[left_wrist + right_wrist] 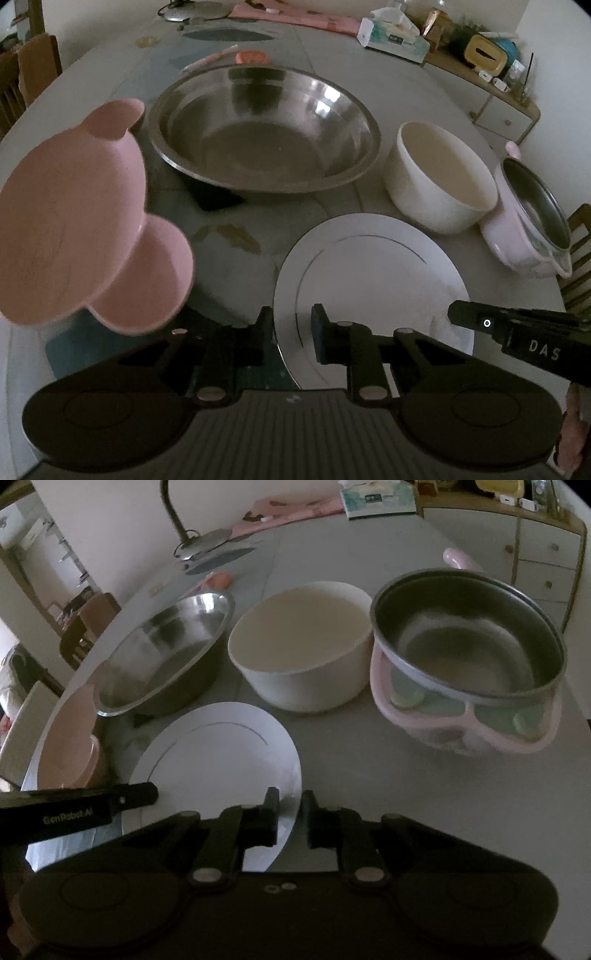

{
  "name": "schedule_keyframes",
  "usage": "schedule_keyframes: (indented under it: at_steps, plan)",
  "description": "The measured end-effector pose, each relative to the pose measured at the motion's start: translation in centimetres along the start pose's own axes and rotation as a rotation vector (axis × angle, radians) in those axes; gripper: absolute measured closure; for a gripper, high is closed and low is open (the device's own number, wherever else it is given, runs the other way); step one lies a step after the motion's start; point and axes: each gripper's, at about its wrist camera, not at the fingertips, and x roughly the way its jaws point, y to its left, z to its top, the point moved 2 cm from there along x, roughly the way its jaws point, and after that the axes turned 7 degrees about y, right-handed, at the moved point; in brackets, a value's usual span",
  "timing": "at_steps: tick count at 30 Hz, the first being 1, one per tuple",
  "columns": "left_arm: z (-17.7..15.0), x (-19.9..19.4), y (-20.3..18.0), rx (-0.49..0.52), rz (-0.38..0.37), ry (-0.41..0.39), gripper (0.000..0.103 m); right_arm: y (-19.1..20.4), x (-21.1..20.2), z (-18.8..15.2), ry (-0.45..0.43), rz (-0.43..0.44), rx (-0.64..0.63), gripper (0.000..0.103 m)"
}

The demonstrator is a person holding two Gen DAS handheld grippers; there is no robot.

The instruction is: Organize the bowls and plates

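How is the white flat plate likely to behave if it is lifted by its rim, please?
The white plate looks rigid and glazed, so it probably won't flex but may slip. It appears ceramic, likely fragile and fairly heavy. Both grippers' fingers straddle opposite rim edges, so it should stay level.

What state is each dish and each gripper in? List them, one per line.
white plate: empty, rim between both grippers' jaws
steel basin: upright, empty
white bowl: upright, empty
pink plate: empty, untouched
pink pot: steel insert sitting askew, empty
left gripper: straddling the plate's rim, contact unclear
right gripper: shut on the plate's rim
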Motion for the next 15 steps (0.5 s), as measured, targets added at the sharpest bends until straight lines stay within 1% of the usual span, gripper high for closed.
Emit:
schedule_keyframes:
  at_steps: [6,11,15]
  plan:
    - [-2.3,-1.9,-0.8,0.045,0.001,-0.010,0.085,0.0,-1.5,-1.9,0.008,0.000,-0.008,0.090]
    - [-4.3,-3.5,-0.8,0.043,-0.011,0.001,0.085,0.7,-3.3,-4.0,0.015,-0.009,-0.016,0.091]
    - [-6.1,-5.3,-0.6,0.042,-0.014,0.002,0.085,1.6,-5.0,-5.6,0.004,-0.001,-0.009,0.092]
